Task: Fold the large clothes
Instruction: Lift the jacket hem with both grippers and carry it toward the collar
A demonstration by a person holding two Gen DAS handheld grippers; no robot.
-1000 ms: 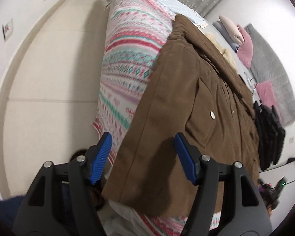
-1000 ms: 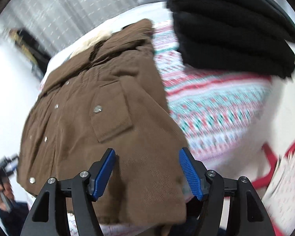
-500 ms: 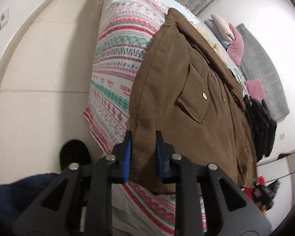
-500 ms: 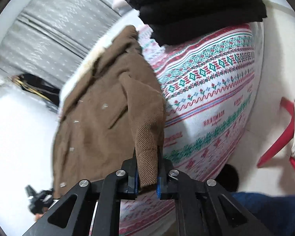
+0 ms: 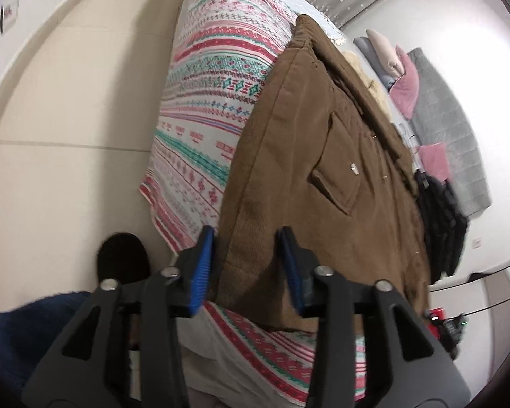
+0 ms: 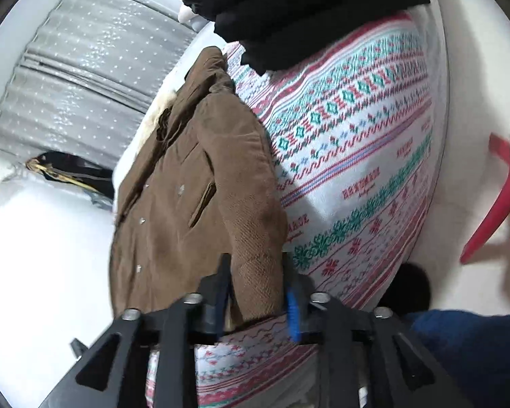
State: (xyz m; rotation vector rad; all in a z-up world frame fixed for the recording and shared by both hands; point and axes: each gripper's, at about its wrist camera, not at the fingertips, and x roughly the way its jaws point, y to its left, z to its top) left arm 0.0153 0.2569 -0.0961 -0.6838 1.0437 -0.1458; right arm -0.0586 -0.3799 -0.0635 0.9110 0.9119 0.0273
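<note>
On the bed, thick, heavy coat: left gripper fingers apart astride hem corner, right gripper clamping opposite corner.

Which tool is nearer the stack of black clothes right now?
Right. The right tool, at the brown coat's hem corner, sits on the side toward the black clothes. The left tool straddles the opposite corner, farther away.

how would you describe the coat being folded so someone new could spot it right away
Find the bed with the pink, teal and white patterned blanket; the brown coat lies flat on it, hem at the near edge by the left gripper. Unlike the black pile of clothes beside it, it is corduroy-like, with snap buttons, a flap pocket and a cream fleecy collar.
</note>
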